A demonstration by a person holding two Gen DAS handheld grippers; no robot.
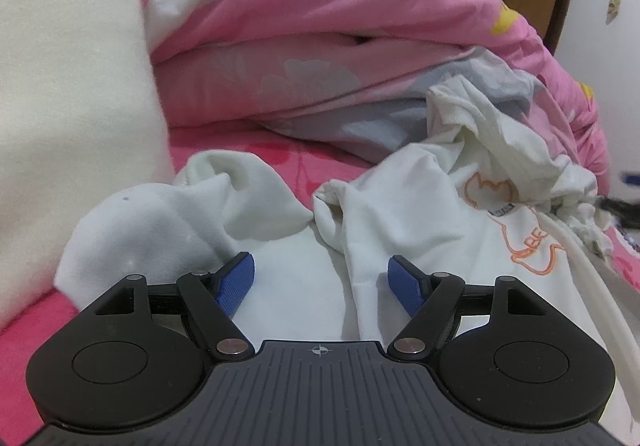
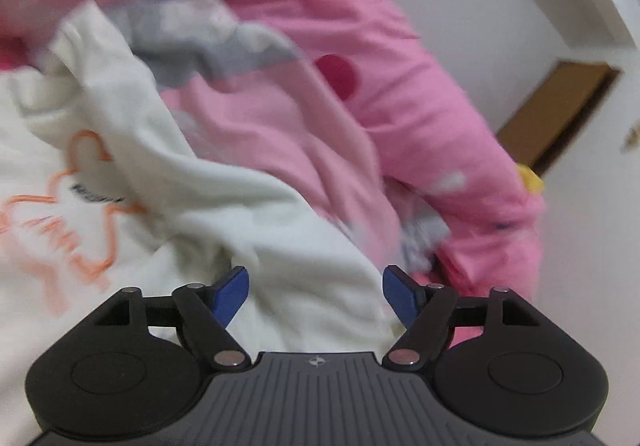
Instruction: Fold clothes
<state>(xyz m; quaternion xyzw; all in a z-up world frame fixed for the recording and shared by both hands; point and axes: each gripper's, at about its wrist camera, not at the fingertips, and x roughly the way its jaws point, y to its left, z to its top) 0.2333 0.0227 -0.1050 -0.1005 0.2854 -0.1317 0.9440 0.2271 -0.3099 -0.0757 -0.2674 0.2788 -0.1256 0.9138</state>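
Observation:
A white sweatshirt (image 1: 420, 206) with an orange outline print (image 1: 532, 246) lies crumpled on the pink bed sheet (image 1: 276, 162). A sleeve (image 1: 224, 202) of it bunches up at the left. My left gripper (image 1: 321, 278) hovers low over the white cloth, open, its blue pads (image 1: 236, 282) clear of the fabric. In the blurred right wrist view the same sweatshirt (image 2: 224, 206) and its orange print (image 2: 80, 214) fill the left and middle. My right gripper (image 2: 316, 292) is open above its right edge, nothing pinched between the pads (image 2: 230, 296).
A pink quilt (image 1: 320, 26) with grey and white patches is heaped behind the sweatshirt, also seen as the quilt (image 2: 400, 106) beyond my right gripper. A fluffy white blanket (image 1: 68, 86) rises at the left. A white wall (image 2: 500, 26) and a brown door (image 2: 560, 110) lie beyond.

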